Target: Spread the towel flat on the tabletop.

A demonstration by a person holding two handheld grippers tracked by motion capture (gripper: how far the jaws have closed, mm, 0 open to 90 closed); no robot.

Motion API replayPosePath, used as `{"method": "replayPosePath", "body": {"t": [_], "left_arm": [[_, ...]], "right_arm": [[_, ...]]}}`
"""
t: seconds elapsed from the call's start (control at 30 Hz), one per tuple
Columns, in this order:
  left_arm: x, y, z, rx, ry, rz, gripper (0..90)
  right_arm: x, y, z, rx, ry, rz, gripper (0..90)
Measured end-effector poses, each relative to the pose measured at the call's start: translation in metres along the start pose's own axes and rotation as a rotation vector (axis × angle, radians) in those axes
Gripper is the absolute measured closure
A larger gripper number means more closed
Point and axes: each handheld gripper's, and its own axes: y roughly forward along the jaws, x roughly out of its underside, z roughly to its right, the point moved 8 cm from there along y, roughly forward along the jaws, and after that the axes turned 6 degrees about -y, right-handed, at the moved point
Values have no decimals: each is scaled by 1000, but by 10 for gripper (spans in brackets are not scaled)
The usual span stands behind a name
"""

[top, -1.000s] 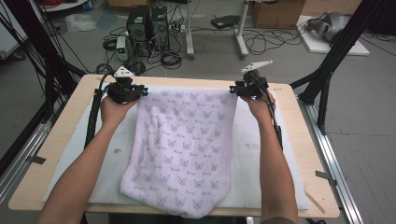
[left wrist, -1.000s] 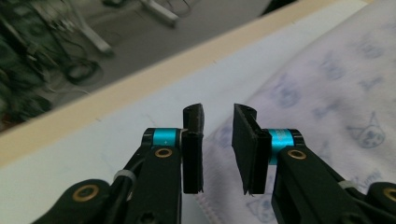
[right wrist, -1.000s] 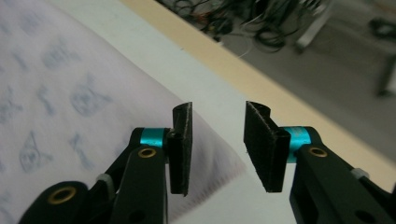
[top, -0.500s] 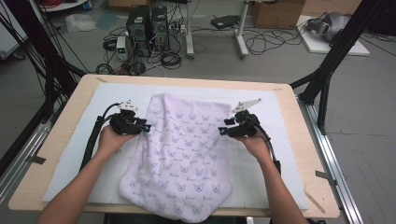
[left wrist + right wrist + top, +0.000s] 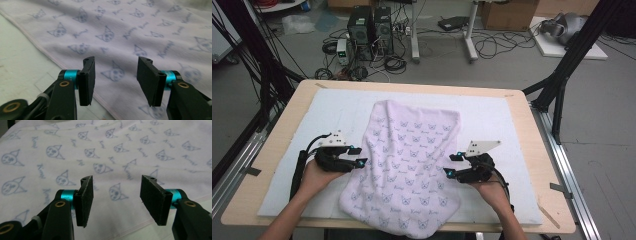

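Observation:
A pale lilac towel [image 5: 412, 160] printed with blue cat faces lies spread on a white mat [image 5: 492, 115], its near end at the table's front edge. My left gripper [image 5: 358, 155] sits at the towel's left edge, about halfway along, and points right. In the left gripper view its jaws [image 5: 115, 75] stand apart over the towel's hem [image 5: 50, 56], nothing between the pads. My right gripper [image 5: 453, 163] is at the right edge and points left, open [image 5: 116, 195] over the cloth [image 5: 105, 150]. Both pairs of jaws have just been opening.
The mat covers most of a wooden table [image 5: 539, 165]. Black frame posts [image 5: 572, 55] stand at both sides. On the floor beyond are computer towers [image 5: 369, 27], tangled cables and a cardboard box [image 5: 507, 12].
Both hands have drawn back from the towel's far corners toward the near side and lower, along its side edges. The towel's far end now lies flat, free of the grippers.

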Motion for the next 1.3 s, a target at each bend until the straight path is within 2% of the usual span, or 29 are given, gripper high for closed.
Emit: {"method": "replayPosePath", "body": {"t": [0.1, 0.23, 0.3, 0.4, 0.47, 0.6, 0.7, 0.8, 0.87, 0.97, 1.03, 1.1, 1.2, 1.3], "left_arm": [[7, -7, 12, 22, 8, 14, 470], [18, -9, 24, 35, 40, -10, 445], [24, -6, 28, 35, 55, -39, 453], [35, 2, 28, 49, 70, -115, 607], [36, 5, 27, 35, 75, -110, 685], [36, 5, 24, 39, 47, -104, 853], [35, 6, 24, 28, 49, -108, 878], [33, 5, 26, 13, 61, -109, 884], [27, 1, 26, 7, 56, -81, 885], [13, -5, 23, -5, 40, -27, 886], [1, -6, 18, -28, 29, 3, 887], [-12, -4, 12, -53, 11, 28, 887], [-33, 2, 0, -102, -5, 54, 887], [-46, 12, -18, -185, -28, 62, 887]], "right_arm": [[6, -1, -10, -16, -3, -8, 434], [15, 0, -24, -42, -8, -21, 433], [21, 3, -31, -56, -13, -47, 434], [31, 11, -36, -64, -20, -96, 452], [35, 17, -37, -68, -37, -124, 495], [35, 16, -33, -32, -29, -121, 706], [34, 16, -33, -56, -19, -126, 862], [32, 16, -35, -56, -42, -141, 879], [27, 12, -34, -54, -43, -124, 883], [15, 3, -27, -38, -38, -73, 884], [6, -5, -17, -18, -31, -38, 884], [-4, -11, -4, 18, -32, -26, 884], [-18, -14, 18, 61, -24, -22, 884], [-22, -10, 43, 103, 1, -38, 884]]}}
